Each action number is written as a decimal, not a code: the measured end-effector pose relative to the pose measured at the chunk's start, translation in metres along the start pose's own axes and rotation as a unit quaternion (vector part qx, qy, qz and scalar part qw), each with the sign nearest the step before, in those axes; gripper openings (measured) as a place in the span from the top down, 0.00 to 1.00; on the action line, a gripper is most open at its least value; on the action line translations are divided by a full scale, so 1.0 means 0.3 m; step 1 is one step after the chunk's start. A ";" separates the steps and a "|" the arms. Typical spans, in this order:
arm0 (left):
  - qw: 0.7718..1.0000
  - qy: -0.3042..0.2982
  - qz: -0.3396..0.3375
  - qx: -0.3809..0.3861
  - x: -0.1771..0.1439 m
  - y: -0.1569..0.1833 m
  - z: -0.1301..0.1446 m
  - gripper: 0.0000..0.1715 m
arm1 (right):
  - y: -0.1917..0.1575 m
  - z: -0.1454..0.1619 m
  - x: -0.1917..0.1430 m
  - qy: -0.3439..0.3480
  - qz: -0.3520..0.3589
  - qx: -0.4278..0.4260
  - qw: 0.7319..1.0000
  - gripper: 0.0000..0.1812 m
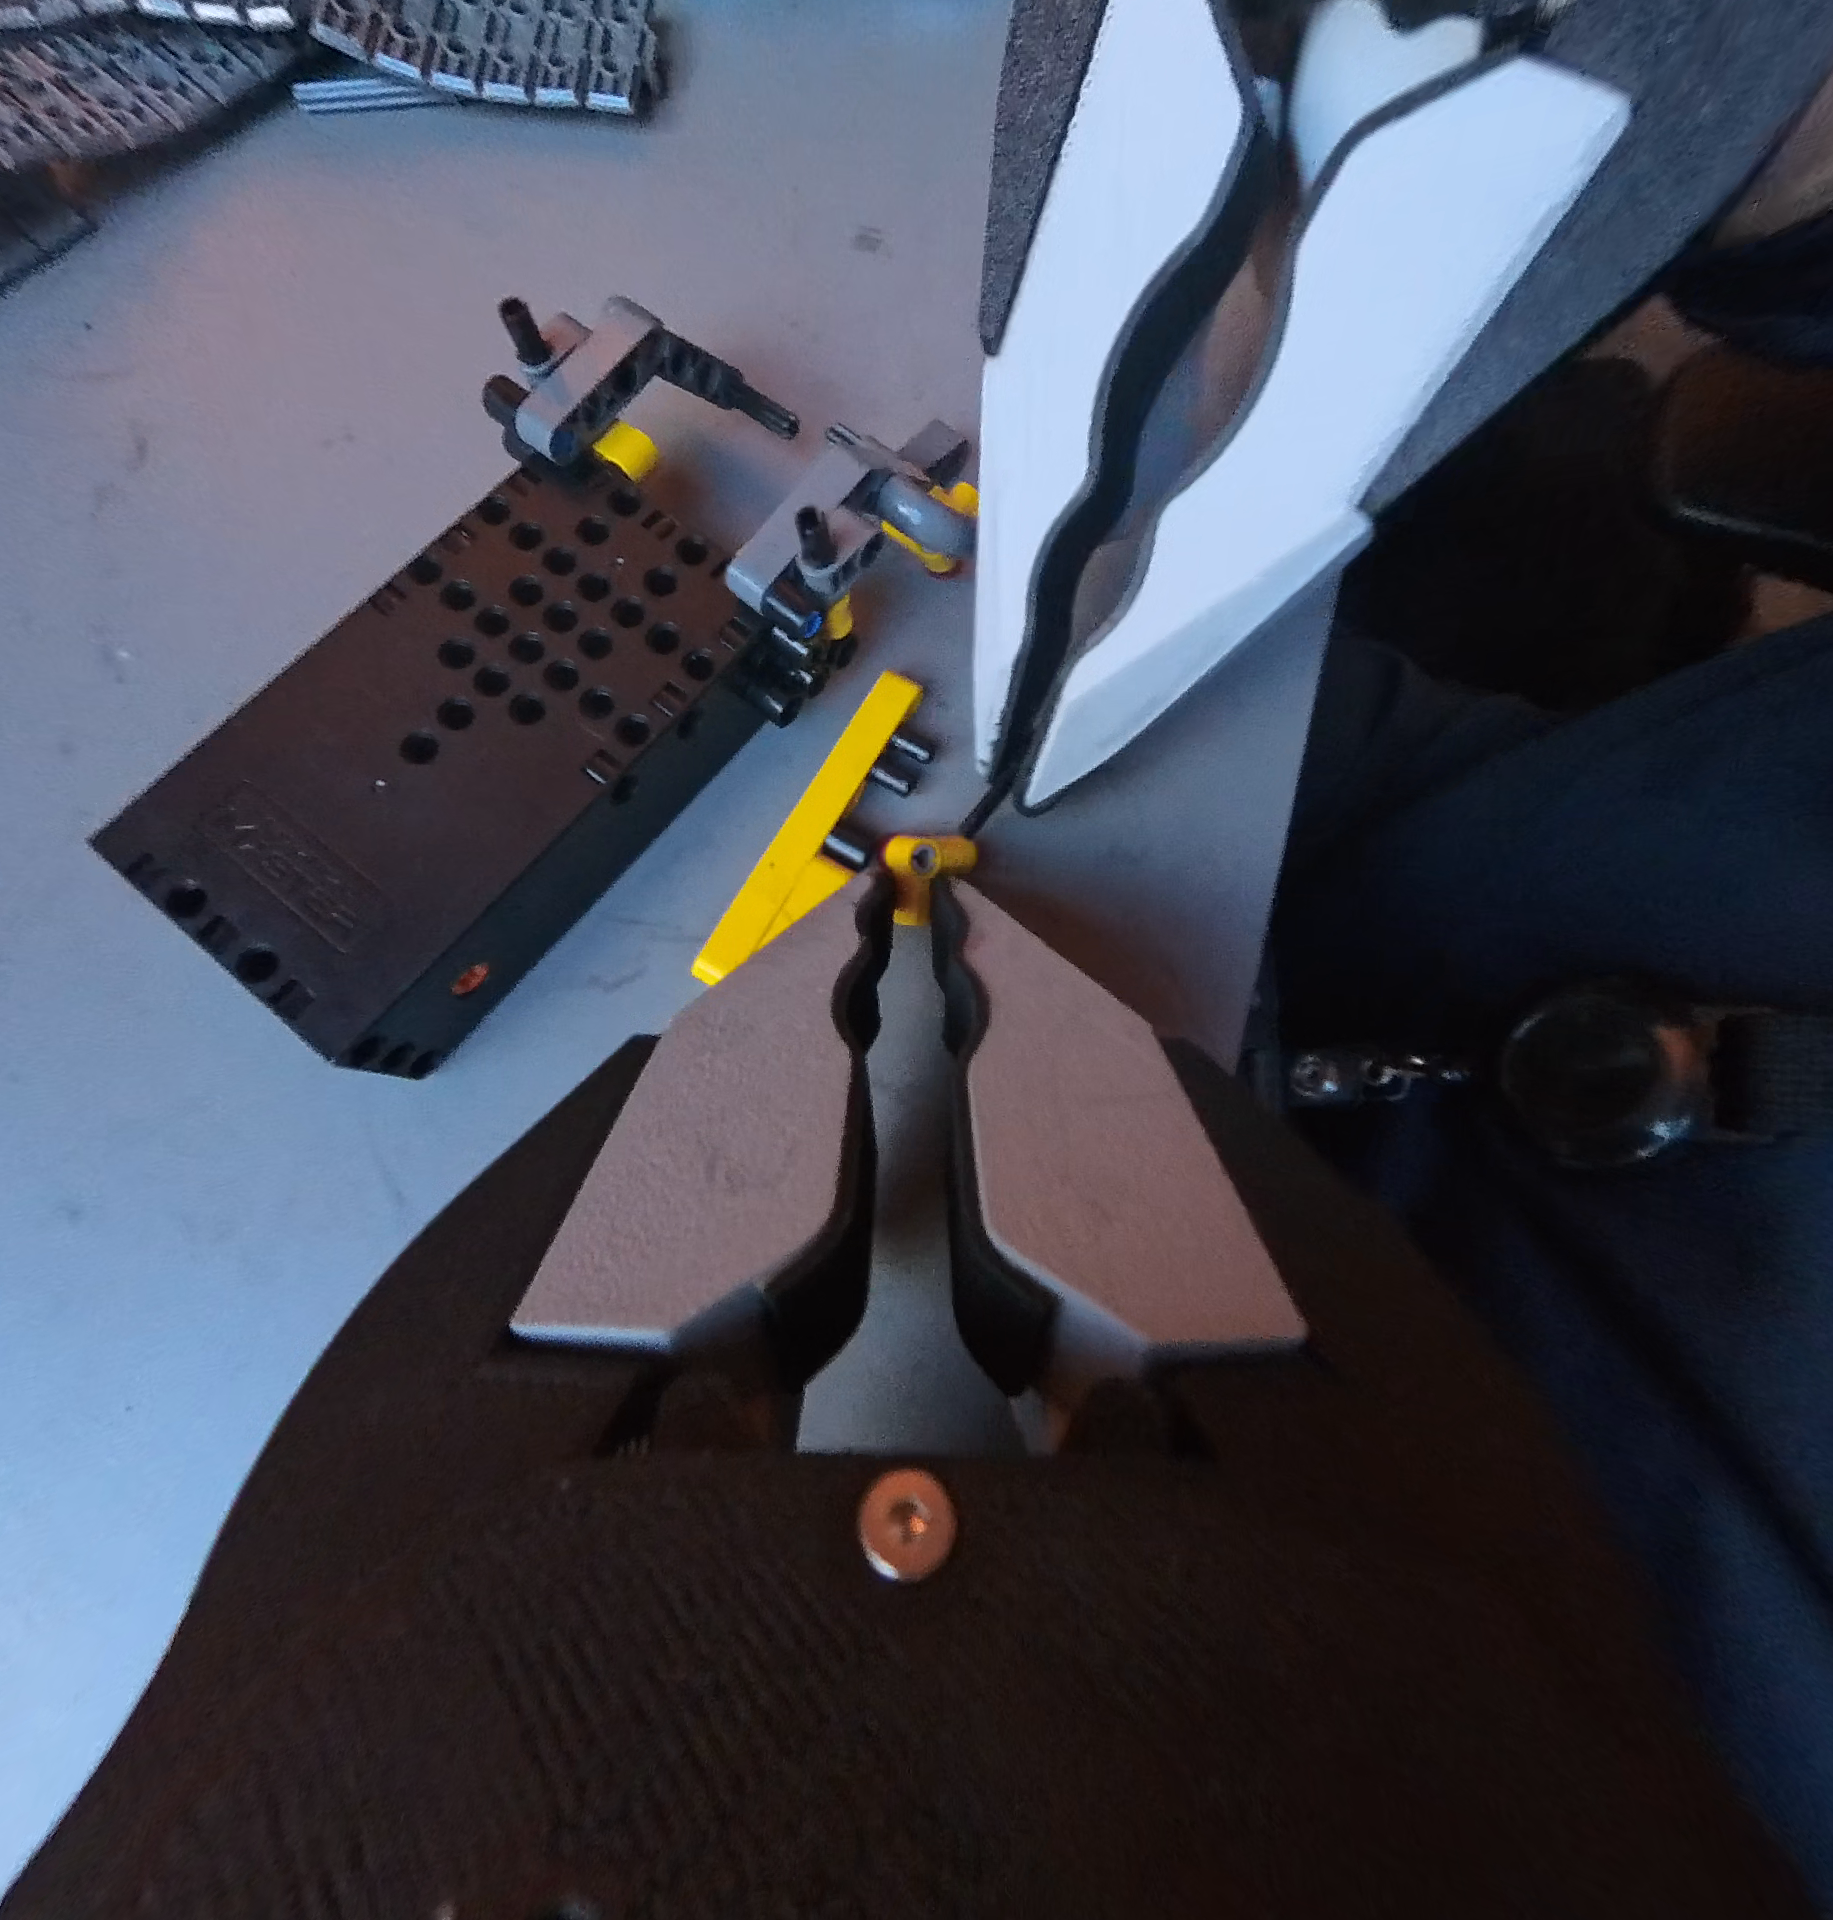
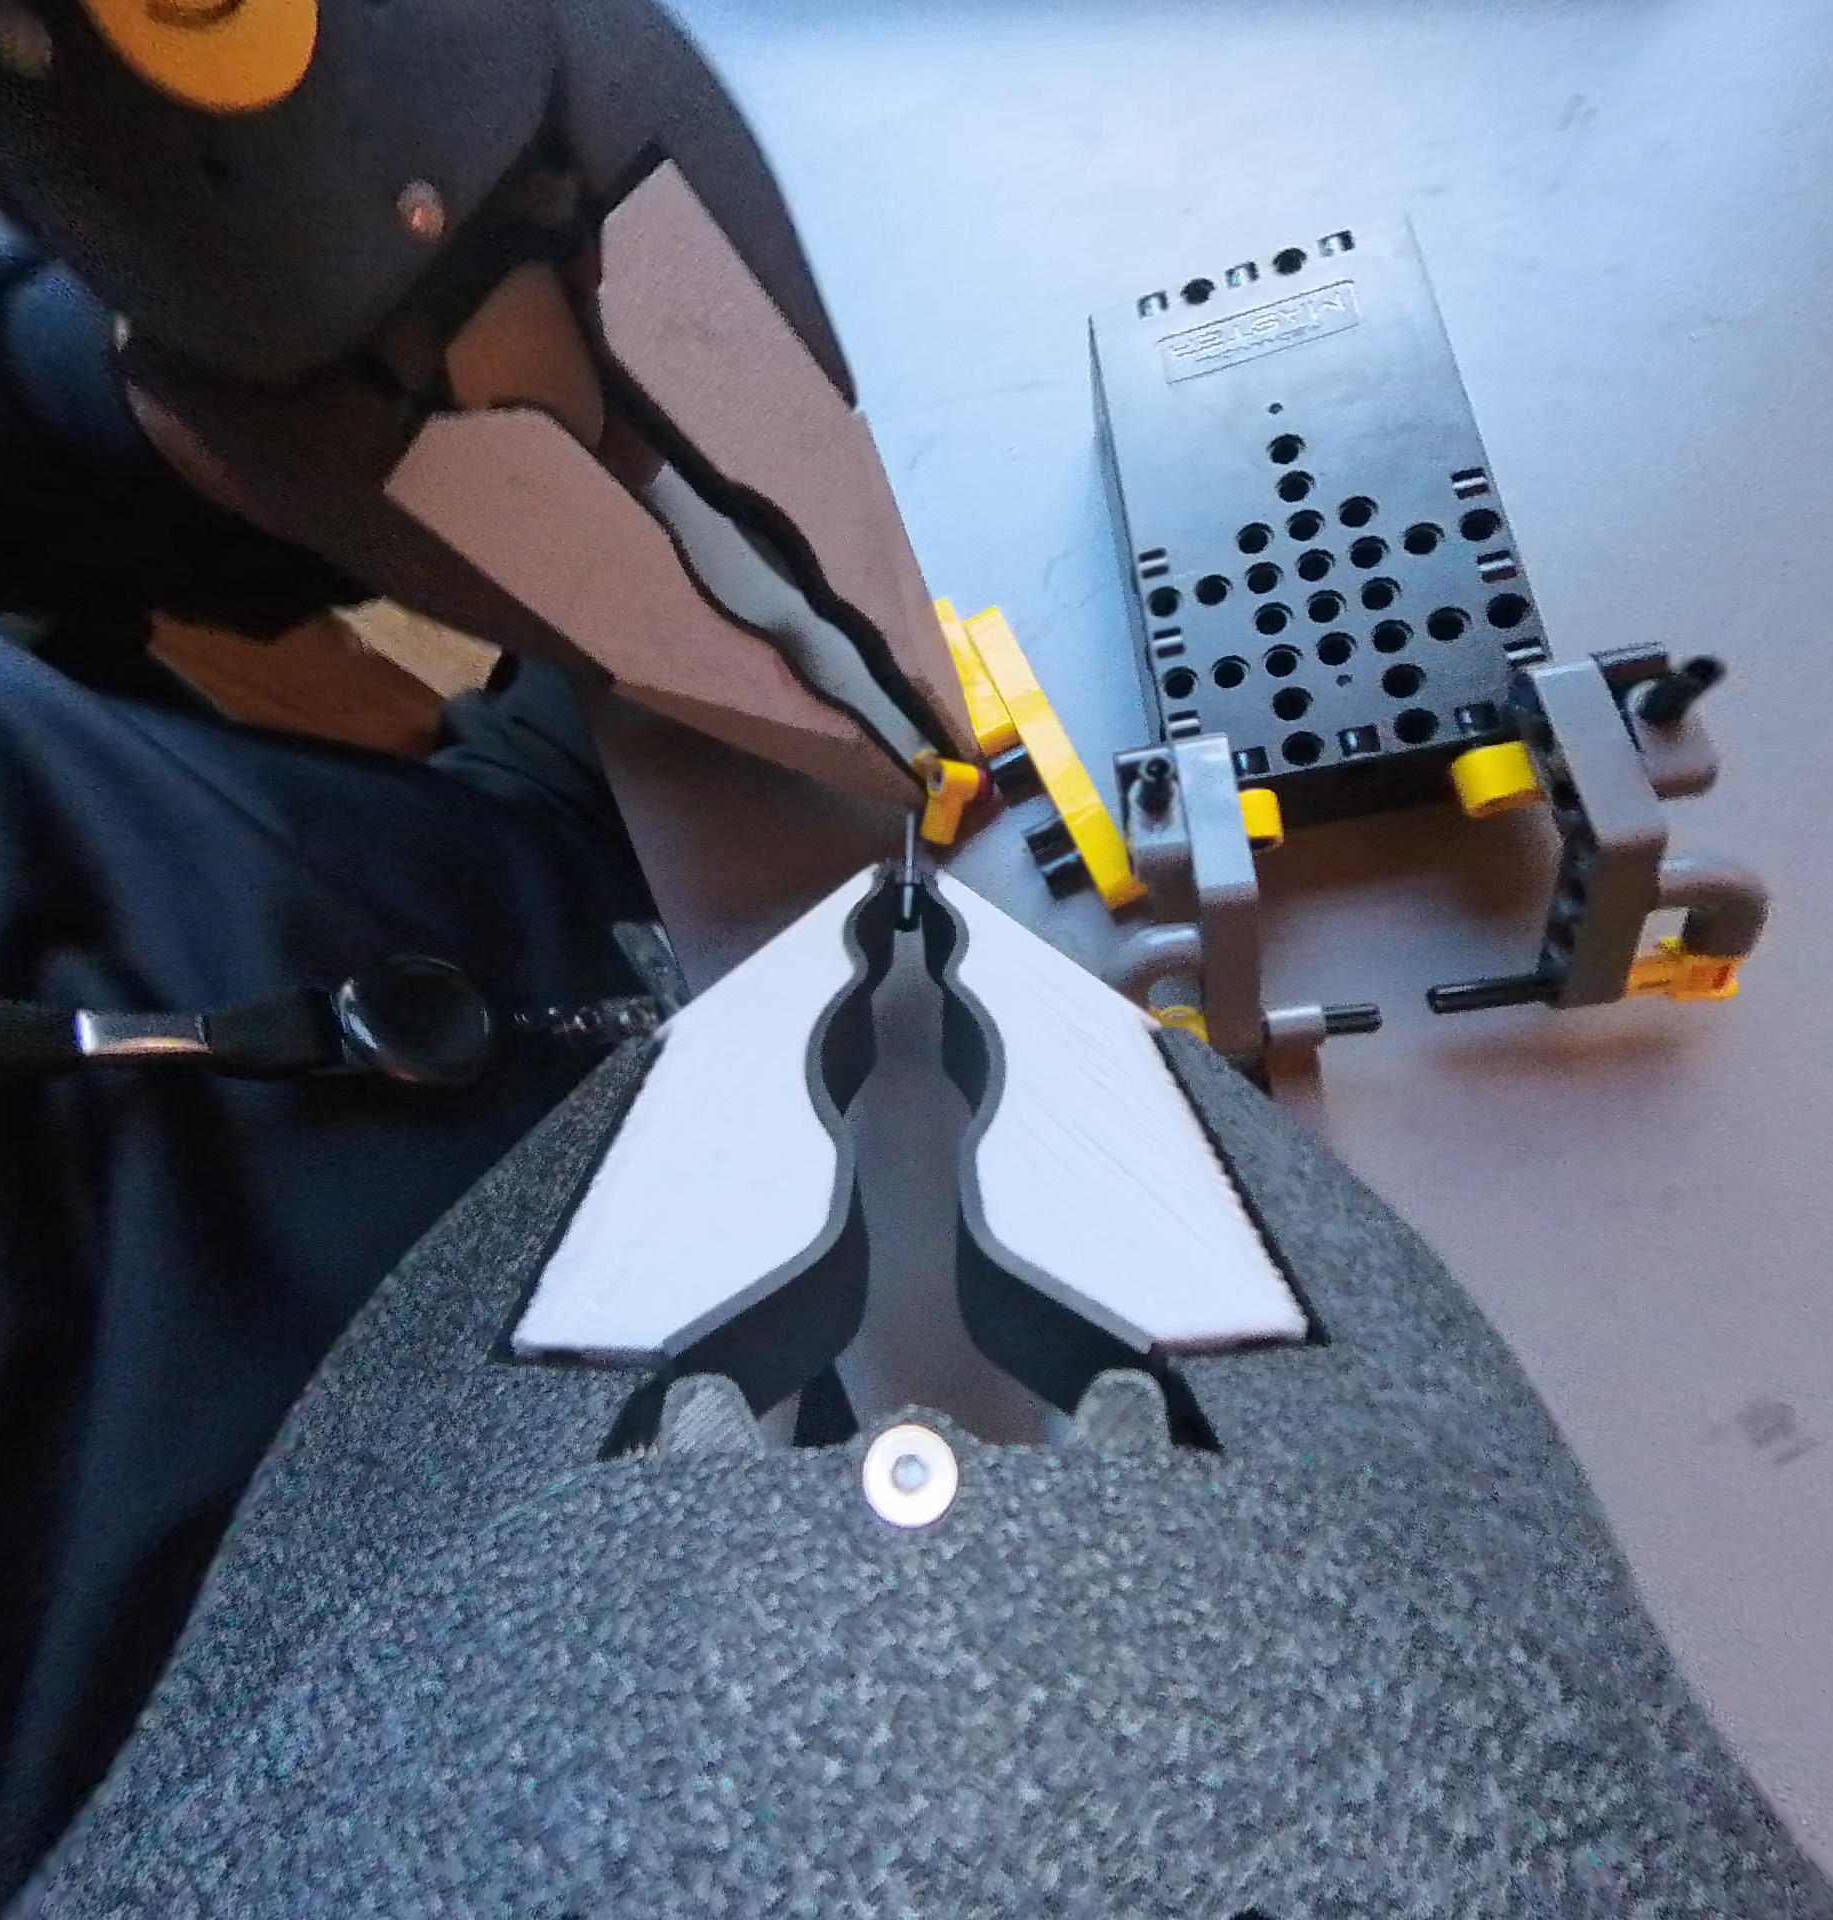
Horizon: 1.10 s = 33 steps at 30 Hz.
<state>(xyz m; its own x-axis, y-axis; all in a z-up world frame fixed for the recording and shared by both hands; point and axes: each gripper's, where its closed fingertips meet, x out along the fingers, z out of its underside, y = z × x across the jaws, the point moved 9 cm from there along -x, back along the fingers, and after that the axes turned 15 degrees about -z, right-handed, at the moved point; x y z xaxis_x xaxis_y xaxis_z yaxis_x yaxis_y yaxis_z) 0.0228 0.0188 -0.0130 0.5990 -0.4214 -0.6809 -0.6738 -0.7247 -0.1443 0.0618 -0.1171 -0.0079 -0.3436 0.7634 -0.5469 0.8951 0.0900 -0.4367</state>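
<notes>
My left tool [image 1: 910, 896] pinches a small yellow connector [image 1: 922, 868] just above the worktop [image 1: 216, 1195], hole turned toward my right tool [image 2: 904, 902], which clamps a thin black pin [image 2: 906, 899] nearly touching it, beside the yellow beam [image 1: 818, 821] and black perforated block [image 1: 455, 727].

I see a glossy yellow plastic connector [image 1: 924, 871], a matt black plastic perforated box [image 2: 1307, 540], a smooth grey worktop [image 1: 216, 1195], and rough, grainy gripper bodies.
</notes>
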 end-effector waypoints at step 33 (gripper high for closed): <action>0.979 0.018 -0.178 0.100 -0.018 0.082 0.010 0.97 | -0.025 -0.033 0.072 -0.019 0.092 0.071 0.993 0.99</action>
<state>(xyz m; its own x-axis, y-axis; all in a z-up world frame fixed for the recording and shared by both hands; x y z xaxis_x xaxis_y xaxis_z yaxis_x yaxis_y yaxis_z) 0.0016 0.0049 -0.0150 0.8238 -0.1818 -0.5370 -0.4879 -0.7098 -0.5081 0.0503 -0.0949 -0.0093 -0.1915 0.7335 -0.6522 0.8958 -0.1410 -0.4216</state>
